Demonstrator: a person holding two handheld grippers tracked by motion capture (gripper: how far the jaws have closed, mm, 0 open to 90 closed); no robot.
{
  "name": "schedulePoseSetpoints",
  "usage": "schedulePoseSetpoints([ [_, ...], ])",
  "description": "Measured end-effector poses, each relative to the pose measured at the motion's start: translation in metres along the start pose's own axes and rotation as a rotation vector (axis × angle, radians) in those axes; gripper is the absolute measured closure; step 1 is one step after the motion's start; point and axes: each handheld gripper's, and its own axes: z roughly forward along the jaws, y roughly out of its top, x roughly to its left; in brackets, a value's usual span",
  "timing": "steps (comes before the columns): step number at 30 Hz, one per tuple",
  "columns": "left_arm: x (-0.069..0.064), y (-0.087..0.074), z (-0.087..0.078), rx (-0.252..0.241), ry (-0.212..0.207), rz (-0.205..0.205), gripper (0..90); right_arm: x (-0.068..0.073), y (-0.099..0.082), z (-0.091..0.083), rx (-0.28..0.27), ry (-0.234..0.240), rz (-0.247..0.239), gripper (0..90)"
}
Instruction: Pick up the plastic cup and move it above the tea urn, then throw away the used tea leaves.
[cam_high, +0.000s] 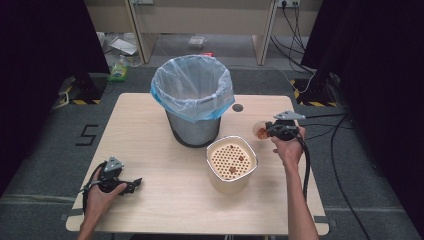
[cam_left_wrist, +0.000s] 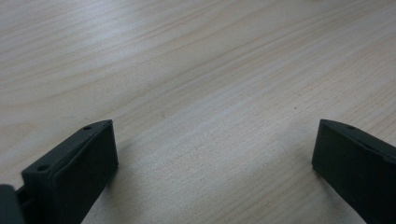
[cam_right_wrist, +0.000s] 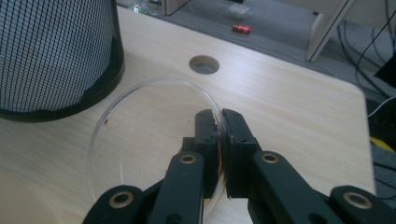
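Pinching the rim of a clear glass dish (cam_right_wrist: 140, 135), the right gripper (cam_right_wrist: 220, 128) had its jaws clamped nearly together on the thin wall, one pad inside the rim, one outside. In the high view the right gripper (cam_high: 267, 131) held the dish (cam_high: 261, 129) just ahead of its jaws, near the table's right edge; something reddish-brown seemed to sit by the pads, too blurred to name. Whether the dish base touched the wood or hung just off it I couldn't tell.

The left gripper (cam_high: 131, 186) rested on the table w/ jaws wide apart, nothing between them, bare wood (cam_left_wrist: 210, 93) ahead of it.

Judgement: step in hand looked like carrying the dish for tipping out, prob. toward the mesh waste bin (cam_right_wrist: 51, 51), which stood left of and beyond the right jaws. To do it well: keep the pinch firm but not crushing, since thin glass could chip or slip; keep the dish level while moving; clear the bin's bagged rim (cam_high: 192, 87) before tilting. The white perforated basket (cam_high: 231, 162) sat left of and nearer than that gripper, so avoid knocking it.

Surface: pale wood table (cam_high: 150, 130), w/ a round cable hole (cam_right_wrist: 204, 64) beyond the dish. Room: grey floor, black curtains, cables, a red can (cam_right_wrist: 242, 28) on the floor.
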Motion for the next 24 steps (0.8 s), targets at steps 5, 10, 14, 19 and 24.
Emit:
schedulePoseSetpoints([
  [5, 0.0, 0.0, 0.0, 0.001, 0.003, -0.001, 0.0, -0.003, 0.008, -0.013, -0.054, -0.037, -0.043, 86.3],
  [10, 0.0, 0.0, 0.0, 0.0, 0.004, -0.003, 0.0, 0.001, 0.01, -0.021, -0.083, -0.038, -0.074, 86.3],
  [14, 0.0, 0.0, 0.0, 0.0, 0.004, -0.003, 0.0, 0.007, 0.014, -0.03, -0.122, -0.033, -0.095, 86.2],
  [19, 0.0, 0.0, 0.0, 0.0, 0.004, -0.003, 0.0, 0.019, 0.022, -0.042, -0.165, -0.032, -0.137, 86.2],
  [24, 0.0, 0.0, 0.0, 0.0, 0.004, -0.003, 0.0, 0.039, 0.031, -0.054, -0.209, -0.027, -0.209, 86.1],
])
